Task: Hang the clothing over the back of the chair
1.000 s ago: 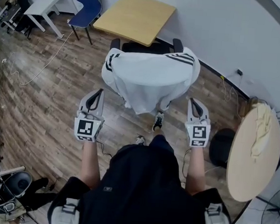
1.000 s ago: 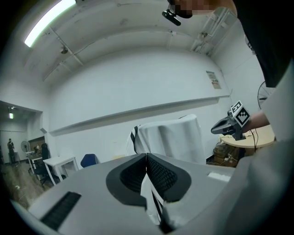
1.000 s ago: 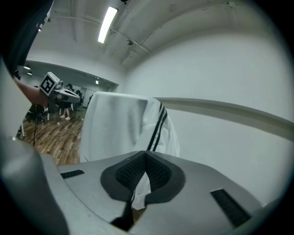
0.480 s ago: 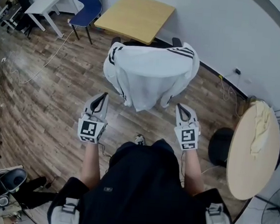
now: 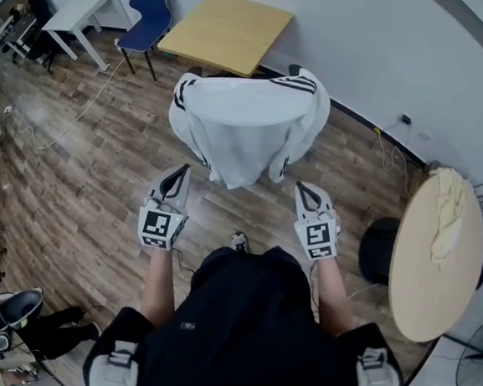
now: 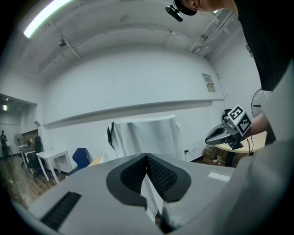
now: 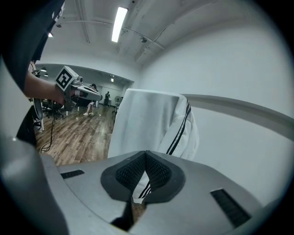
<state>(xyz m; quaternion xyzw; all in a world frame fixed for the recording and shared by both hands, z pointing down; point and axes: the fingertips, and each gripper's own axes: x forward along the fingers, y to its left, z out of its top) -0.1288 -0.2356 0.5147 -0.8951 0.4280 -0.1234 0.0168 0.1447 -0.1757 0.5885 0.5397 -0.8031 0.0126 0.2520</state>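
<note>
Wood-plank floor (image 5: 75, 173), white wall: a white, black-striped jacket (image 5: 248, 121) drapes the black chair (image 5: 295, 69) at 12 o'clock. The left claw (image 5: 178, 174) at 7 and the right claw (image 5: 302, 190) at 5 hover clenched, empty, clear of it. Hanging looks complete; at most, straightening remains.

White black-striped jacket (image 5: 246, 121) hangs draped by the wooden table (image 5: 230, 31), left gripper (image 5: 178, 174) and right gripper (image 5: 303, 189) near it, apart

No readable text, wall notice (image 6: 209, 82) too small to read
</note>
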